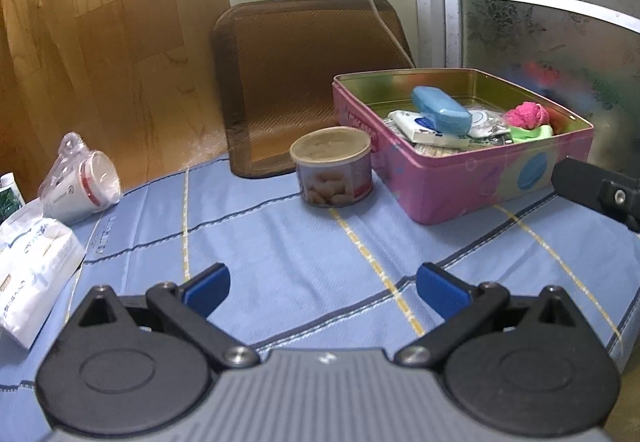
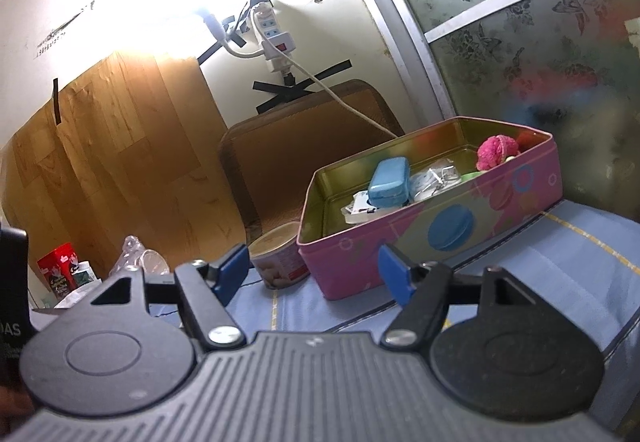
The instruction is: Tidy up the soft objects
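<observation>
left claw released, empty | right claw released, empty | risk: you clip pink tin, knocking can

The left wrist camera sits just behind its own gripper and looks forward and down at the blue cloth. The pink tin is ahead on the right, a little way off. The right wrist camera sits behind its gripper too, lower and flatter, close to the tin's front wall. Both views share the tin, the round can, the brown cushion and the wood wall.
</observation>
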Demonstrator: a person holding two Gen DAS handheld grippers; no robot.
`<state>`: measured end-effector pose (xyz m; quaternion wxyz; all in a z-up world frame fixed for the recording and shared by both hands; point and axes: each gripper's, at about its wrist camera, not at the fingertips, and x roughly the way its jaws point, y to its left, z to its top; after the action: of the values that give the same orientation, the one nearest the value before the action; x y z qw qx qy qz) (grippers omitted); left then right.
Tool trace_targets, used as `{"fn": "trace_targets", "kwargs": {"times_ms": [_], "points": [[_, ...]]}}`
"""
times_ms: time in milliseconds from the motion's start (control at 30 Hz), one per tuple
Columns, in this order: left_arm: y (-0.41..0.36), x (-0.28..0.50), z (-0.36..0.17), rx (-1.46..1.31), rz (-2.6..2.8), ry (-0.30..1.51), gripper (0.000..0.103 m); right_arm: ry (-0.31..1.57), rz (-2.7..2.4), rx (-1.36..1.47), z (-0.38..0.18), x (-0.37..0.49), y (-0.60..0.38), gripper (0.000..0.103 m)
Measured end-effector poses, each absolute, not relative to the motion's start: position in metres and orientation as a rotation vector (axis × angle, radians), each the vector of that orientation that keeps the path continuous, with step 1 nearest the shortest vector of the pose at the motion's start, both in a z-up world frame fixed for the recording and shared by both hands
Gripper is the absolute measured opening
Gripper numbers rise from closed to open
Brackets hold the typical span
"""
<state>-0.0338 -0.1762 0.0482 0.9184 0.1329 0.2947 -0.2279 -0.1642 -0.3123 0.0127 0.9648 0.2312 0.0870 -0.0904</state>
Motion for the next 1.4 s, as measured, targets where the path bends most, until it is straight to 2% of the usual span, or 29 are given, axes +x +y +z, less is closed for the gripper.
{"fn": "trace_targets", "kwargs": {"times_ms": [1400], "points": [[-0.170, -0.035, 0.037, 0.349, -0.372, 0.594, 0.103, 0.144, -0.192, 0.486, 0.012, -0.159, -0.308, 0.078]]}}
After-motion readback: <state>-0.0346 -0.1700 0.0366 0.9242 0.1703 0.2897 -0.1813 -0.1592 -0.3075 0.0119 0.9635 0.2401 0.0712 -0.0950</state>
